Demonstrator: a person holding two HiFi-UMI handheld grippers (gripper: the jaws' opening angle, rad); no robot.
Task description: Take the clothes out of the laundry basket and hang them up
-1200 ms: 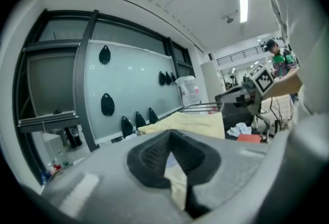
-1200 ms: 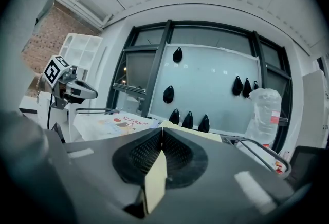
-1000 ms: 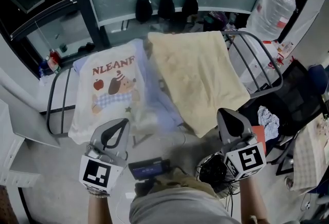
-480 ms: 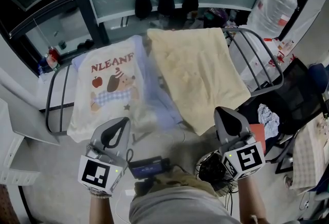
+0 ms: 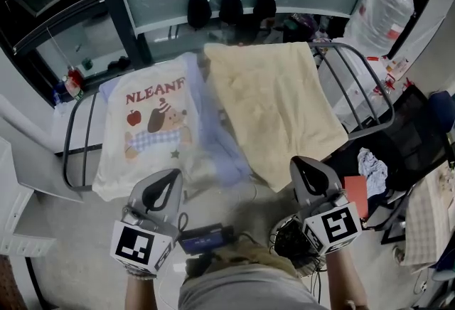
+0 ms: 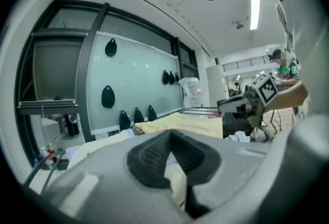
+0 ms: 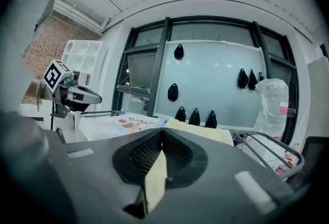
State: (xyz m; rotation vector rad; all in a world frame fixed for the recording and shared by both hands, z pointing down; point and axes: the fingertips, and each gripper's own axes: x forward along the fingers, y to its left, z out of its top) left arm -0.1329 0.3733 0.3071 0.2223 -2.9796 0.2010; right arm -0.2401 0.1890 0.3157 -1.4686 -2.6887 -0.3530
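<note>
— Head view: both tools sit low in frame, side by side and well apart. Left tool (image 5: 169,177) is near the hem of the white T-shirt (image 5: 153,124). Right tool (image 5: 302,165) is just off the lower corner of the yellow towel (image 5: 274,106).
— Jaw state?
— Both fully together. Left gripper view: pads (image 6: 154,156) meet at the tip with nothing pinched. Cream cloth shows through the slit behind them. Right gripper view: same, pads (image 7: 177,153) closed, towel yellow showing through the slit.
— Where's the laundry?
— Spread on the drying rack (image 5: 67,152). T-shirt is on the left, print up: "NLEANF", an apple, a dog. Pale blue garment (image 5: 217,138) lies between it and the towel. Towel drapes over the middle of the rack.
— Basket?
— Can't tell for sure. There's a dark container at right, below the rack's end, with a crumpled white cloth (image 5: 371,163) in it.
</note>
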